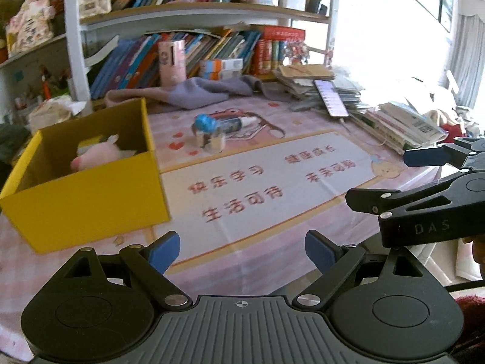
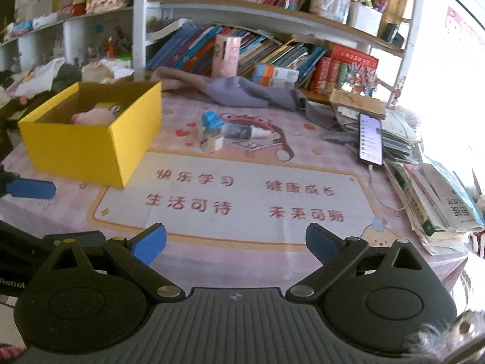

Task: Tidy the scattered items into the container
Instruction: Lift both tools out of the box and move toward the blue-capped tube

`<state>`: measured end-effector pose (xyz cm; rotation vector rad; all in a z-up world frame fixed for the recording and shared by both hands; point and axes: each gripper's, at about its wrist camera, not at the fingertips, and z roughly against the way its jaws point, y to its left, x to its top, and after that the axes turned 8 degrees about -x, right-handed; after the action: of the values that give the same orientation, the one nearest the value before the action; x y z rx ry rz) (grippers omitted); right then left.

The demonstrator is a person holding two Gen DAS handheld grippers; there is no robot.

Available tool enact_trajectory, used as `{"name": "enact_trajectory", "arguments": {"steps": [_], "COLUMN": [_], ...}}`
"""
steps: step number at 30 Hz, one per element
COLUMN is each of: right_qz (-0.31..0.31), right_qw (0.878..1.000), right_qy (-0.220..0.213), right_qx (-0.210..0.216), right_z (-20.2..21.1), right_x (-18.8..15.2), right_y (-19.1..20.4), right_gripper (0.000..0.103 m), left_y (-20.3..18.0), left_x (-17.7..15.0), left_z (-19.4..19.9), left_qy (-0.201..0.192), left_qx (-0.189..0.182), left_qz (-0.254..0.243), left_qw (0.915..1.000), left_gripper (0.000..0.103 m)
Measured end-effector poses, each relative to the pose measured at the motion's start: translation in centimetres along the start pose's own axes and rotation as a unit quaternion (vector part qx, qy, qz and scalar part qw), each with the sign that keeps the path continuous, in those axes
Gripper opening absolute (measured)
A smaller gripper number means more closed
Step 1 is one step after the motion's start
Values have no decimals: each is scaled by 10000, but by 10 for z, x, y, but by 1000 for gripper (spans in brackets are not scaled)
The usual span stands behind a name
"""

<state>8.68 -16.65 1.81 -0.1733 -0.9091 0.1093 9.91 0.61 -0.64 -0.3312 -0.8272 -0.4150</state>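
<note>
A yellow cardboard box (image 1: pixel 91 200) (image 2: pixel 91 148) stands open on the left of the pink desk mat, with a pink plush toy (image 1: pixel 97 156) (image 2: pixel 94 116) inside it. At mid-desk lies a small cluster: a blue-capped little bottle (image 1: pixel 205 123) (image 2: pixel 211 120), a pale block (image 1: pixel 212 142) (image 2: pixel 212 142) and a white-tipped tube (image 1: pixel 236 124) (image 2: pixel 242 130). My left gripper (image 1: pixel 242 251) is open over the mat's near edge, empty, to the right of the box. My right gripper (image 2: pixel 236 244) is open and empty too, well short of the cluster. The right gripper's fingers (image 1: pixel 424 156) show at the right of the left wrist view.
A phone (image 1: pixel 330 97) (image 2: pixel 370 139) lies on stacked papers (image 2: pixel 424 188) at the right with a cable. A grey cloth (image 1: pixel 194 92) (image 2: pixel 242 91) is bunched behind the cluster, before a bookshelf (image 2: pixel 257 51) full of books. Clutter sits left of the box.
</note>
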Motion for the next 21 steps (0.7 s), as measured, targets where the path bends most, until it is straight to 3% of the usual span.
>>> {"name": "enact_trajectory", "arguments": {"steps": [11, 21], "right_qz": [-190, -99], "right_qw": [9997, 9990], "right_qy": [-84, -49], "right_qx": [137, 437], "right_z": [-29, -87], "right_x": [15, 49], "right_y": [-23, -51], "right_gripper": [97, 92], "left_y": [-10, -8], "left_x": [25, 68], "left_z": [-29, -81], "left_qy": [-85, -62], "left_qx": [8, 181], "left_qz": [-242, -161], "left_qw": [9997, 9997], "left_gripper": [92, 92]}}
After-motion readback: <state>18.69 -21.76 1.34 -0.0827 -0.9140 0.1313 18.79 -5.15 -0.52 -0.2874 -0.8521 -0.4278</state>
